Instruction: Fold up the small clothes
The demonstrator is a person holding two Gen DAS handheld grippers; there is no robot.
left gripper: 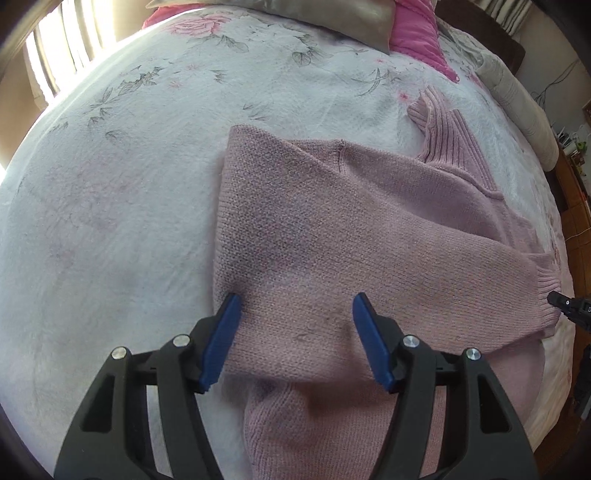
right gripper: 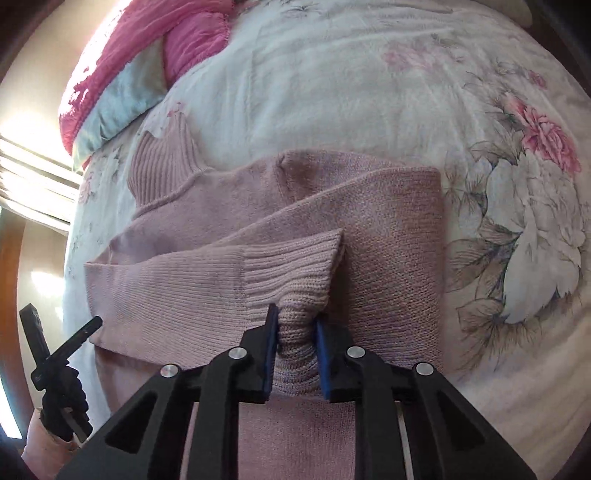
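A pink sweater [left gripper: 332, 221] is spread mid-frame on the floral bed [left gripper: 110, 184]. Its ribbed cuff [right gripper: 295, 266] is pinched by the right hand-held gripper [right gripper: 295, 347], likely to lay the sleeve across. The left hand-held gripper [left gripper: 295, 332] is held agape above the body, empty.

The sweater [left gripper: 332, 229] is dusty pink knit, with ribbed collar [left gripper: 447, 133] and ribbed cuff [right gripper: 291, 266]. The bedspread [left gripper: 110, 206] is white, printed with pink roses and grey-green leaves. A pillow [left gripper: 417, 33] is bright pink, another [left gripper: 332, 18] is grey. Both grippers [left gripper: 295, 314] [right gripper: 295, 325] are black with blue pads [left gripper: 221, 339].
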